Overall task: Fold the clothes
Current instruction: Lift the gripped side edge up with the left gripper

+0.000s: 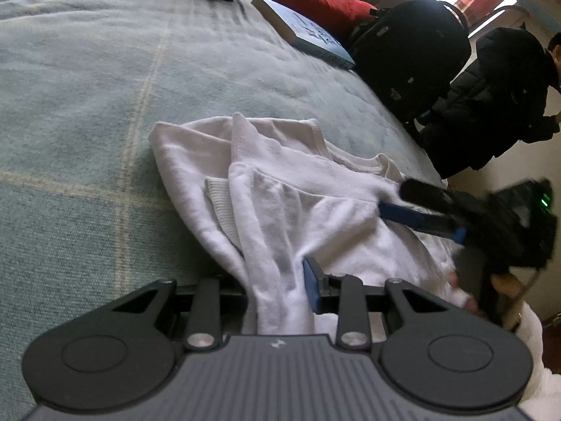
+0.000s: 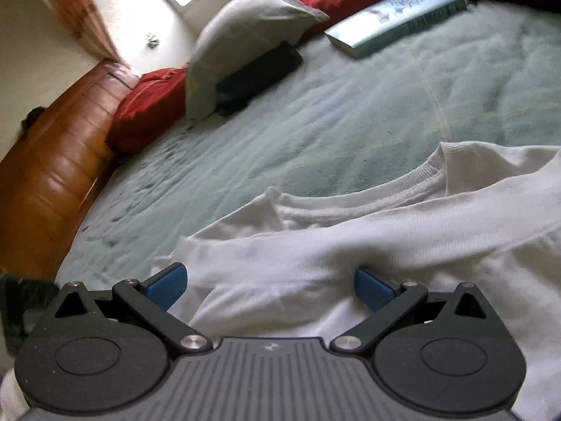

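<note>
A white sweatshirt point(image 1: 280, 182) lies crumpled on the pale green bed cover point(image 1: 87, 105), its ribbed collar point(image 2: 403, 182) towards the far side. My left gripper point(image 1: 277, 287) is shut on a bunched fold of the sweatshirt. Only one of its blue pads point(image 1: 311, 286) shows; the cloth hides the other. In the right wrist view my right gripper point(image 2: 270, 280) stands open over the near part of the sweatshirt point(image 2: 350, 245), which lies between the spread blue pads point(image 2: 168, 284) without being pinched. The left wrist view shows the right gripper point(image 1: 399, 201) from the side, blurred, its fingers resting on the cloth.
A blue book point(image 1: 308, 31) lies further up the bed, beside red pillows point(image 2: 150, 105), a grey pillow point(image 2: 245, 35) and a dark folded item point(image 2: 259, 77). A brown leather headboard point(image 2: 52, 161) borders the bed. A black backpack point(image 1: 406, 56) and a person in a black jacket point(image 1: 498, 98) are past the bed's edge.
</note>
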